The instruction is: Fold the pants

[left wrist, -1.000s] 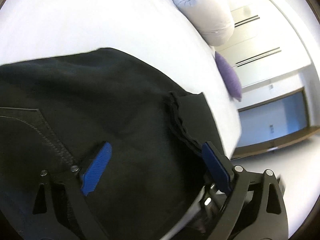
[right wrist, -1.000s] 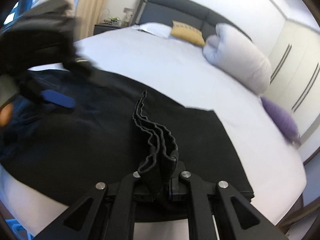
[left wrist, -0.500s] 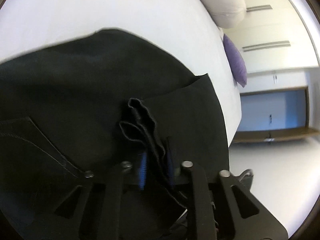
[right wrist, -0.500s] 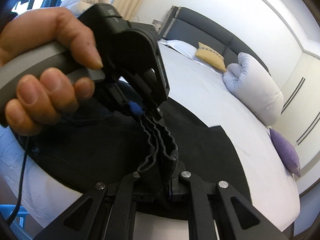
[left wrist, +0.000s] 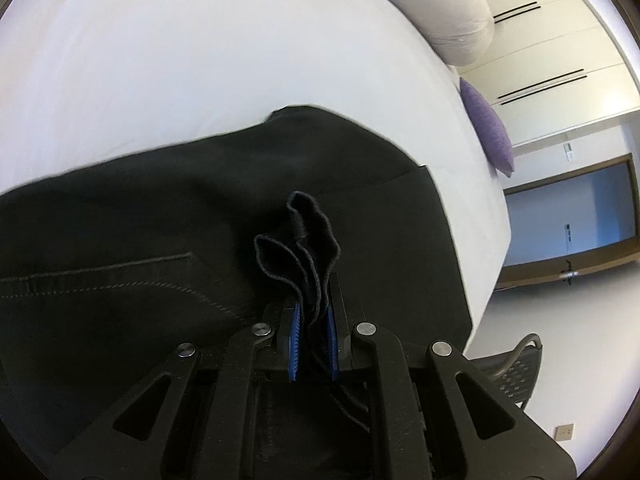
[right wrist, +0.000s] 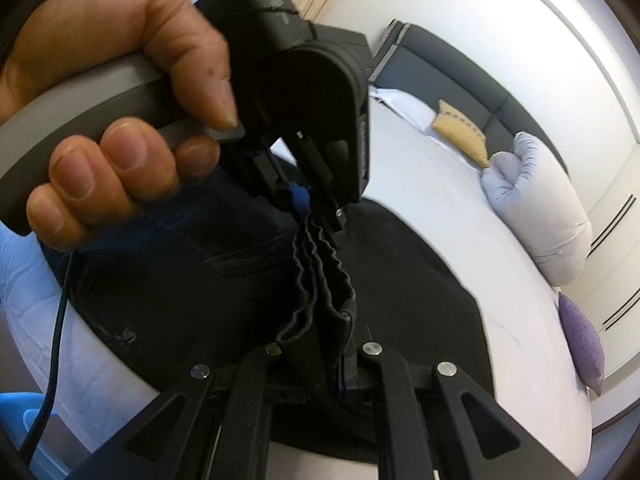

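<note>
Black pants lie spread on a white bed, near its foot edge. My left gripper is shut on a bunched, layered edge of the pants, which sticks up between its blue pads. My right gripper is shut on the same ruffled edge of the pants, lifted off the bed. In the right wrist view the left gripper, held by a hand, pinches that edge just beyond my right fingers, very close.
A pale rolled duvet, a mustard cushion and a purple cushion lie toward the grey headboard. Wardrobe doors stand beyond the bed. A black cable hangs from the left gripper. A mesh chair stands by the bed edge.
My left gripper was open over the pants; it moved to the lifted ruffled edge and shut on it beside the right gripper. The right gripper kept its hold.
</note>
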The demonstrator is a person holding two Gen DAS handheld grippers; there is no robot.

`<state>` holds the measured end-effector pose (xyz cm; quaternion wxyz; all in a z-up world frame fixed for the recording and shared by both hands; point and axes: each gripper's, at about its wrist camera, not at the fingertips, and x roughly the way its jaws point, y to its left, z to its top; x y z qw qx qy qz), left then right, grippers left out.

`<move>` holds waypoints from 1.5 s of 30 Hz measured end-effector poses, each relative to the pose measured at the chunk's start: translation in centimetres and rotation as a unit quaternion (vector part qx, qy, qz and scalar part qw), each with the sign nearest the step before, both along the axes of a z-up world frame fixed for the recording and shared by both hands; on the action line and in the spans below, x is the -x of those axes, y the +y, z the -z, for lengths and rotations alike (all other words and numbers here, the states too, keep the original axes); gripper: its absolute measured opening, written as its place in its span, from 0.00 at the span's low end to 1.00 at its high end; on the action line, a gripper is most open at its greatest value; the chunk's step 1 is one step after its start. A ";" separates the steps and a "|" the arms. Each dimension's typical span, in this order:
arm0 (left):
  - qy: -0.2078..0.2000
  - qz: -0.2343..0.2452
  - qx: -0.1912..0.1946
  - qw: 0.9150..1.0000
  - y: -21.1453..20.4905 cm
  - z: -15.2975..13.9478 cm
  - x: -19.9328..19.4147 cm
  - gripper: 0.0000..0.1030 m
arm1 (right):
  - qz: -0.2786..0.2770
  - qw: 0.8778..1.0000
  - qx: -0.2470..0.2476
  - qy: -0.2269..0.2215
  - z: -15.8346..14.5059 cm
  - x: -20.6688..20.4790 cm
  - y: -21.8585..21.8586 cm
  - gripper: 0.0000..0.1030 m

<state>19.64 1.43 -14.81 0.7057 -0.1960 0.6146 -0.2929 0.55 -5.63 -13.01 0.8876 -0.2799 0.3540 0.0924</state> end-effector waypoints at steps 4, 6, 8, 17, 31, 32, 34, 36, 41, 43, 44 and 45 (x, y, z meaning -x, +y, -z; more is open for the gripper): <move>0.015 -0.011 0.009 1.000 1.1 2.1 -0.4 0.11 | 0.009 0.999 -0.016 0.032 1.7 -0.8 -0.2 0.15; 0.016 -0.013 0.021 1.000 2.2 2.3 -0.5 0.12 | 0.024 0.998 -0.040 0.038 1.2 -1.4 -1.2 0.20; 0.009 -0.014 0.017 1.000 3.4 2.3 -0.5 0.14 | 0.046 0.996 -0.068 0.044 0.6 -1.5 -2.4 0.43; -0.073 -0.064 -0.098 0.991 5.8 -2.0 1.3 0.15 | 0.057 0.938 -0.308 0.146 -3.1 -0.2 -11.7 0.56; -0.155 0.089 -0.135 0.975 -2.8 -0.7 9.5 0.15 | 0.112 0.769 -0.577 0.253 0.2 -16.0 -31.6 0.34; -0.153 0.087 -0.128 0.976 -2.1 -0.6 9.4 0.14 | 0.120 0.761 -0.582 0.259 1.5 -17.2 -31.7 0.34; -0.146 0.085 -0.121 0.978 -1.1 -0.3 8.7 0.15 | 0.135 0.752 -0.583 0.278 3.4 -18.5 -31.7 0.34; -0.142 0.085 -0.125 0.978 -1.7 -0.3 8.4 0.14 | 0.159 0.738 -0.577 0.310 6.2 -18.6 -31.0 0.27; -0.149 0.084 -0.140 0.975 -4.1 -0.7 8.5 0.14 | 0.165 0.729 -0.575 0.333 7.7 -15.9 -31.2 0.05; -0.144 0.081 -0.135 0.977 -5.2 -0.7 8.5 0.14 | 0.152 0.739 -0.560 0.341 7.5 -14.3 -30.7 0.06; -0.142 0.080 -0.132 0.978 -5.0 -0.8 8.3 0.14 | 0.145 0.744 -0.554 0.344 7.3 -13.5 -30.5 0.06; -0.142 0.079 -0.131 0.978 -5.0 -0.9 8.2 0.14 | 0.141 0.749 -0.548 0.346 7.0 -12.6 -30.3 0.06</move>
